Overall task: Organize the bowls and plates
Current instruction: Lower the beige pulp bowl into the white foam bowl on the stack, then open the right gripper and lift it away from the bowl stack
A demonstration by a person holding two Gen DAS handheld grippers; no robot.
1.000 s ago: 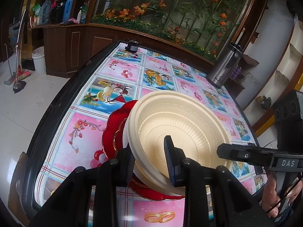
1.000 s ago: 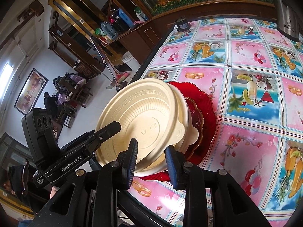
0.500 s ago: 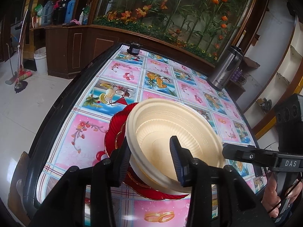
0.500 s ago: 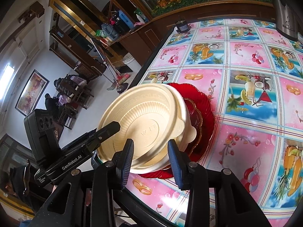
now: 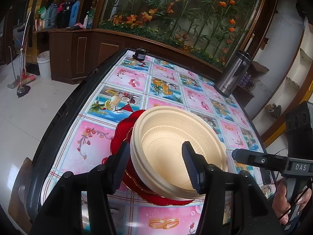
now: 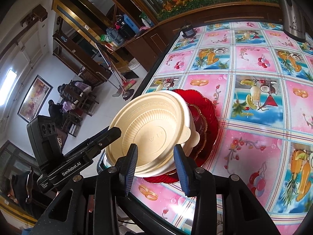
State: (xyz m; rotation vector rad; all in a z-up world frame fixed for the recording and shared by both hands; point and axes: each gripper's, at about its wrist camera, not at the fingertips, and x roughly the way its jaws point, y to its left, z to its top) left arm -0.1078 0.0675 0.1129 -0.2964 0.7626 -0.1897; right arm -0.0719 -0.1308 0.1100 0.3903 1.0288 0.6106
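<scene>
1. The cream bowl (image 5: 176, 146) sits on a stack of red plates (image 5: 121, 135) near the tabletop's (image 5: 93, 143) close edge, which is covered by a pink and blue picture cloth.
2. The left tool (image 5: 156, 164) straddles the bowl's near rim: one finger (image 5: 120, 164) stands outside the wall, just beside it, the other (image 5: 190, 166) hangs inside over the bowl's floor. Its jaws have just been opening; the rim is between them but the pads no longer press on it, so the tool is released.
3. The right tool (image 6: 155, 163) comes at the bowl from the other side. Its two fingers (image 6: 130, 165) stand apart in front of the bowl's near rim, with the rim showing in the gap. Neither pad visibly presses on it, so this tool looks released too.
4. In the left wrist view, the right tool's tip (image 5: 237, 154) lies just beside the bowl's right rim.
5. A steel flask (image 5: 232, 74) and a small dark jar (image 5: 139, 54) stand at the tabletop's far edge, well apart from the stack.
</scene>
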